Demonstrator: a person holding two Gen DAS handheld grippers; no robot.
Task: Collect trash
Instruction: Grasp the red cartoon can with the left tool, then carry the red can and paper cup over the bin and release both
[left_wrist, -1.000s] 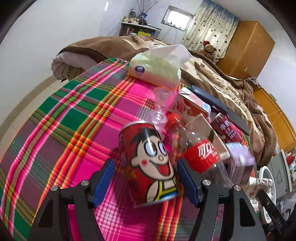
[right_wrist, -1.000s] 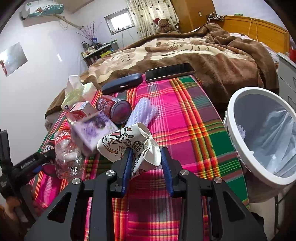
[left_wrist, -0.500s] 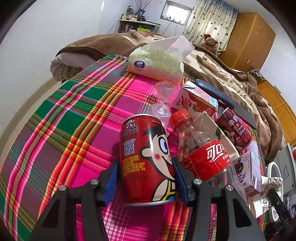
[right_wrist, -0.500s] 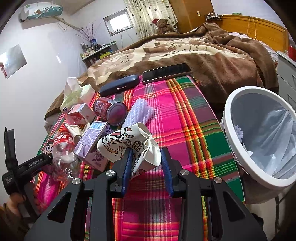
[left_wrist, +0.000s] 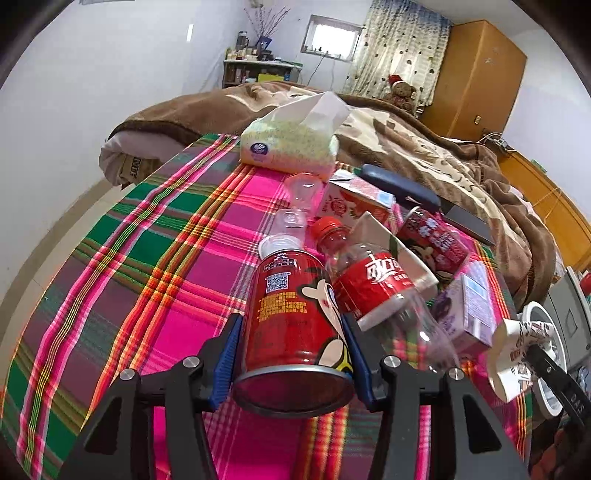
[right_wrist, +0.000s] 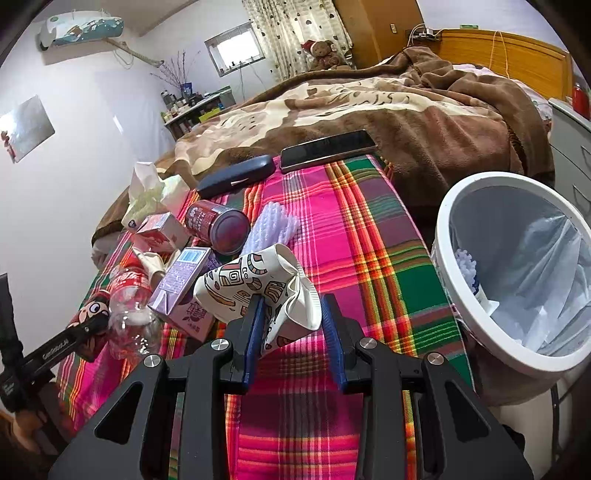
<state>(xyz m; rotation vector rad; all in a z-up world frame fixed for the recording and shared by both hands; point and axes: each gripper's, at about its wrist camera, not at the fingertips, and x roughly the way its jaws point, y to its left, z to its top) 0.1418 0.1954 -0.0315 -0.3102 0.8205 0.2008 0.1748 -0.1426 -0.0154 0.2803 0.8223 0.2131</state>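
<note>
My left gripper (left_wrist: 291, 363) has closed on the red can (left_wrist: 295, 325) and tipped it off the surface; my right gripper (right_wrist: 291, 332) still pinches the crumpled paper cup (right_wrist: 258, 286), nearer the white bin (right_wrist: 517, 280) now.

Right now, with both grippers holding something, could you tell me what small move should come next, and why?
Probably swing the right gripper over the white bin: it already pinches the crumpled paper cup, and the bin stands open just beside it. The left gripper can follow with its red can.
</note>
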